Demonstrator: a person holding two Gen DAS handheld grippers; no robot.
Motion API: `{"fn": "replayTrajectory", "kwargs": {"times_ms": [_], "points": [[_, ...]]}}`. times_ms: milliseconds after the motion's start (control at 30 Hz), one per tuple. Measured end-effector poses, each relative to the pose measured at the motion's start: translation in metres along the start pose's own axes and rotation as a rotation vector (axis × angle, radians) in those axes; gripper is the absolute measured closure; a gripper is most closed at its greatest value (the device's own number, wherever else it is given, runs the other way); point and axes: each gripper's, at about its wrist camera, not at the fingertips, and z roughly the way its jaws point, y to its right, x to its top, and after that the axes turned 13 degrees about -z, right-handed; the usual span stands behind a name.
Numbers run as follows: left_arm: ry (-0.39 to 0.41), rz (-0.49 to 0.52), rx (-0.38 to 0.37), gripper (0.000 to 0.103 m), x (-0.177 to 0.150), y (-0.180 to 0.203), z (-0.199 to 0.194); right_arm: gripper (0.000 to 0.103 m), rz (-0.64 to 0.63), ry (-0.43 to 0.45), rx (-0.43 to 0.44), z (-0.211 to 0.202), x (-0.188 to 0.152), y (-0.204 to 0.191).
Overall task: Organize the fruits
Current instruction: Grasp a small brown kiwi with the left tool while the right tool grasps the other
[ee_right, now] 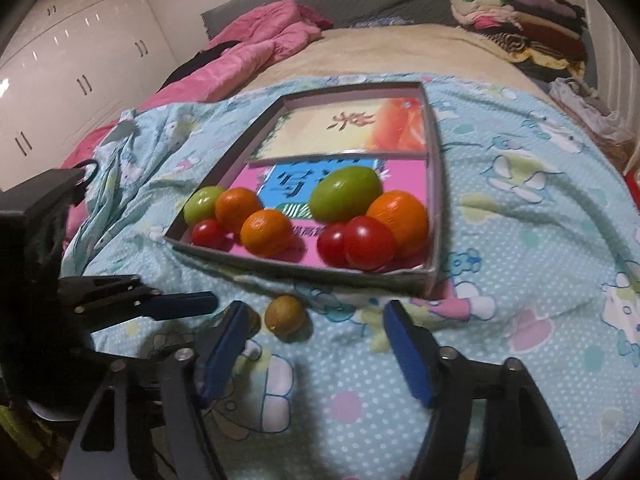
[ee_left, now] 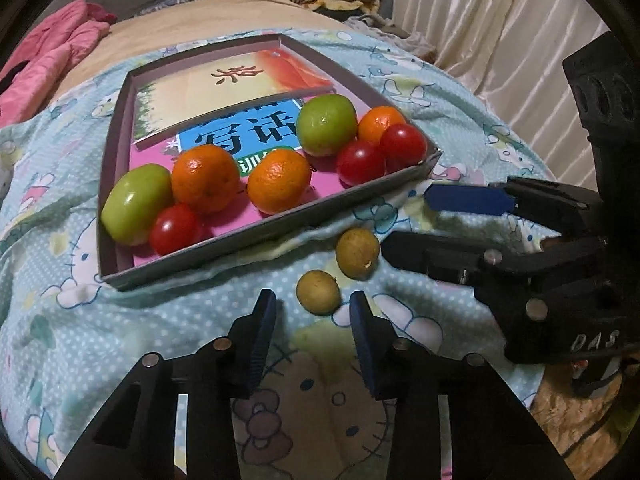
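Looking along my left gripper (ee_left: pixel 313 300), I see its two blue-padded fingers standing a little apart over the cartoon bedsheet (ee_left: pixel 60 200), with nothing between the pads; a small brownish-yellow fruit (ee_left: pixel 318 292) lies just beyond the tips at about 12 o'clock, not touching either pad as far as I can tell. A second brownish-yellow fruit (ee_left: pixel 357 253) sits near it toward 1 o'clock. Further off at 11 o'clock is the shallow grey box (ee_left: pixel 240 240), holding two books and the other fruit: a green fruit (ee_left: pixel 136 202), a red tomato (ee_left: pixel 176 229) and two oranges (ee_left: pixel 206 178) along its near-left part, and another green fruit (ee_left: pixel 328 124), an orange and two tomatoes in its right corner. At 3 o'clock my right gripper (ee_left: pixel 424 216) reaches in from the side toward the second small fruit. Turning to the right wrist view, my right gripper (ee_right: pixel 316 312) has its fingers well apart and empty; the second brownish-yellow fruit (ee_right: pixel 285 314) lies on the sheet between the tips, nearer the left pad and clear of both. The first one is mostly hidden behind that left finger, so I can only guess at its edge. The grey box (ee_right: pixel 304 268) lies at 12 o'clock, and my left gripper (ee_right: pixel 200 304) comes in from 9 o'clock. A pink quilt (ee_right: pixel 260 48) is heaped at 11 o'clock.
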Motion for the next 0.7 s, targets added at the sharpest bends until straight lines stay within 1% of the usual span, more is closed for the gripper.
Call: {"fn": "replayTrajectory", "kwargs": {"times_ms": [33,100,167,233,367,467,567,700], "points": [[-0.003,0.000,-0.008,0.067,0.001,0.000,0.001,0.042,-0.001,-0.007,0.011,0.002,0.000,0.000],[-0.004,-0.004,-0.023,0.071,0.004,0.000,0.004,0.049,0.000,-0.019,0.031,0.006,0.000,-0.001],[-0.009,-0.005,-0.024,0.077,0.006,-0.001,0.007,0.052,-0.001,-0.029,0.040,0.010,0.001,-0.001],[-0.021,-0.021,-0.028,0.080,0.007,-0.004,0.011,0.055,-0.007,-0.040,0.042,0.014,0.002,-0.001],[-0.038,-0.066,-0.063,0.080,0.010,-0.013,0.013,0.061,-0.013,-0.051,0.050,0.020,0.004,-0.001],[-0.036,-0.065,-0.053,0.080,0.008,-0.014,0.012,0.064,-0.013,-0.053,0.060,0.024,0.006,-0.002],[-0.031,-0.068,-0.032,0.080,0.007,-0.017,0.010,0.066,-0.016,-0.063,0.066,0.028,0.006,-0.003],[-0.019,-0.094,-0.028,0.080,0.007,-0.026,0.003,0.074,-0.040,-0.071,0.077,0.034,0.007,-0.009]]}}
